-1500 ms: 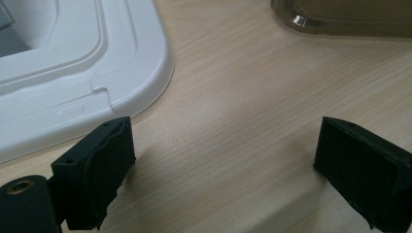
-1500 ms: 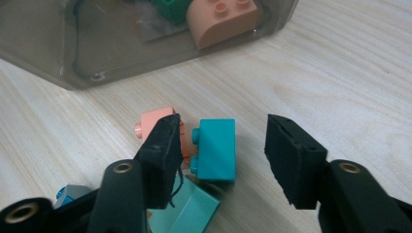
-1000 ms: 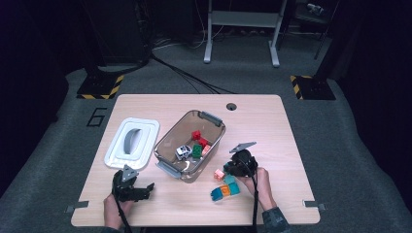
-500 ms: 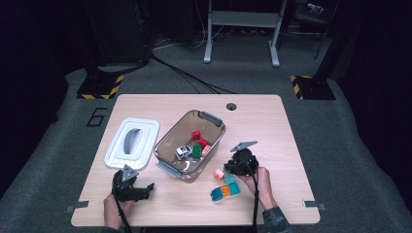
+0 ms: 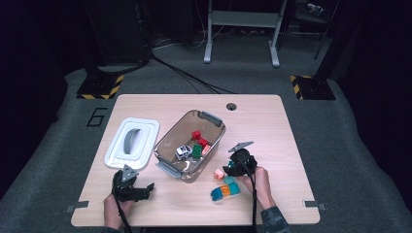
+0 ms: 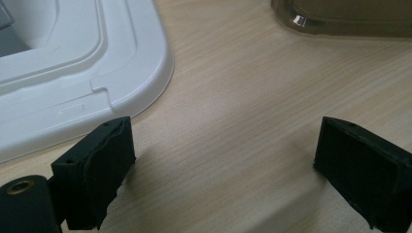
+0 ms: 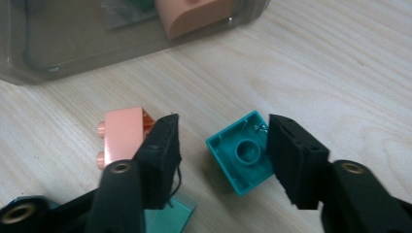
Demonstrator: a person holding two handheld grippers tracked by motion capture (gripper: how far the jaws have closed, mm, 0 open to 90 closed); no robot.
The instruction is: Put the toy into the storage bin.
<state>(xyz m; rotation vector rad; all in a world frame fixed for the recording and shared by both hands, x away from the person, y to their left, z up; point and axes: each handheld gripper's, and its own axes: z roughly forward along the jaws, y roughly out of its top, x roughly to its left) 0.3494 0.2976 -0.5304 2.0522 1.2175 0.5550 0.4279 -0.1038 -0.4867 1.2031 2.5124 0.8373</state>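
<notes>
The right gripper has just been opened; a teal brick is seen between its jaws, lying hollow side up on the surface near the front edge, beside a pink brick. The left gripper is held wide open, empty.

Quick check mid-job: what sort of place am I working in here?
Probably a lab or recording studio: a light wooden table on grey carpet, hazard-striped black base plates and loose black cables behind it.

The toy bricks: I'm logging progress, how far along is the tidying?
Done: red and green bricks lie in the clear plastic bin. In hand: right gripper, jaws just opening, straddles the teal square brick without pressing. Left: pink brick, teal-orange cluster, white lid.
</notes>
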